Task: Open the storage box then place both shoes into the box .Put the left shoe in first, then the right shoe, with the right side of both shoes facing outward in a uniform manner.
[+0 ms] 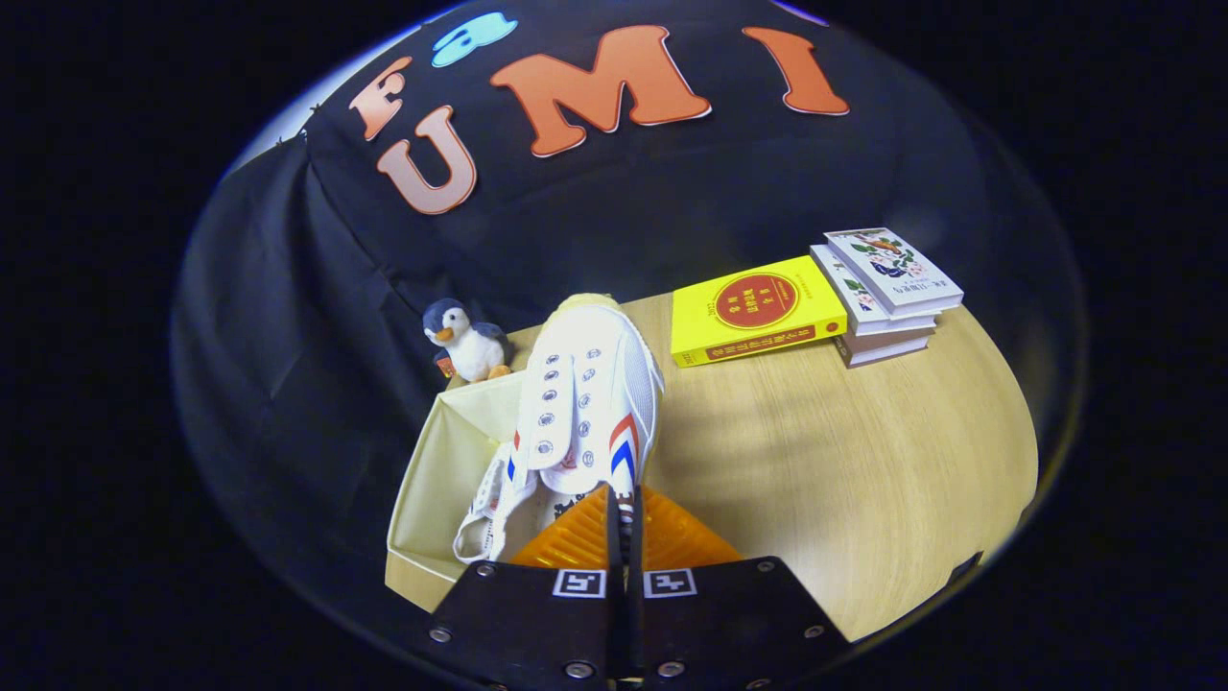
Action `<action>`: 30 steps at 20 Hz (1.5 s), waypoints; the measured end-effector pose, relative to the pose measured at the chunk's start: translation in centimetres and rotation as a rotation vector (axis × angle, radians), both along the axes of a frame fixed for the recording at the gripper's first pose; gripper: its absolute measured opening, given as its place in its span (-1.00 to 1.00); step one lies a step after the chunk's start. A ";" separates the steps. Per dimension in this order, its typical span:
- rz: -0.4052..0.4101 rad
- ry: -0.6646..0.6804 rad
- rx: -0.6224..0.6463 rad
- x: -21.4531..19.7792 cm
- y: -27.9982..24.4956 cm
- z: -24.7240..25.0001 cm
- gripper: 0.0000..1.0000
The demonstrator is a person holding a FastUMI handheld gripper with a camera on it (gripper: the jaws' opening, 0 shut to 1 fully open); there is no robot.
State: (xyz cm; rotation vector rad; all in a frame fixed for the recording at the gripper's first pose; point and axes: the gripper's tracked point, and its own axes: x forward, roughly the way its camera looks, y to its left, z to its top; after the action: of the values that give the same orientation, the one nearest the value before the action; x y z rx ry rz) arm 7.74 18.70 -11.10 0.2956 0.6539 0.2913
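My gripper (623,509) is shut on the heel edge of a white canvas shoe (590,393) with red and blue stripes and no laces. The shoe hangs toe-forward above the open storage box (432,470), whose cream inside walls show to the left of the fingers. A second white shoe (489,513) lies inside the box, below and left of the held one. The orange ribbed fingers (576,537) are pressed close together with only the shoe's thin heel edge between them.
A small penguin plush (467,341) stands at the far corner of the box. A yellow book (753,312) and a stack of white books (887,293) lie at the far right of the wooden table (844,461).
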 end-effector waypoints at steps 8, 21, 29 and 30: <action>0.026 0.024 -0.053 0.9 10.8 -0.1 -1.00; 0.014 0.078 -0.294 -0.7 13.7 -5.2 -0.60; -0.035 -0.028 -0.199 -0.7 10.5 0.5 0.82; -0.042 -0.037 -0.195 -0.8 9.8 1.0 0.94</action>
State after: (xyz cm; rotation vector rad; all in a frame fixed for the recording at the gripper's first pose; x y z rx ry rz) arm 6.94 28.55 -10.13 0.1165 0.6334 0.1907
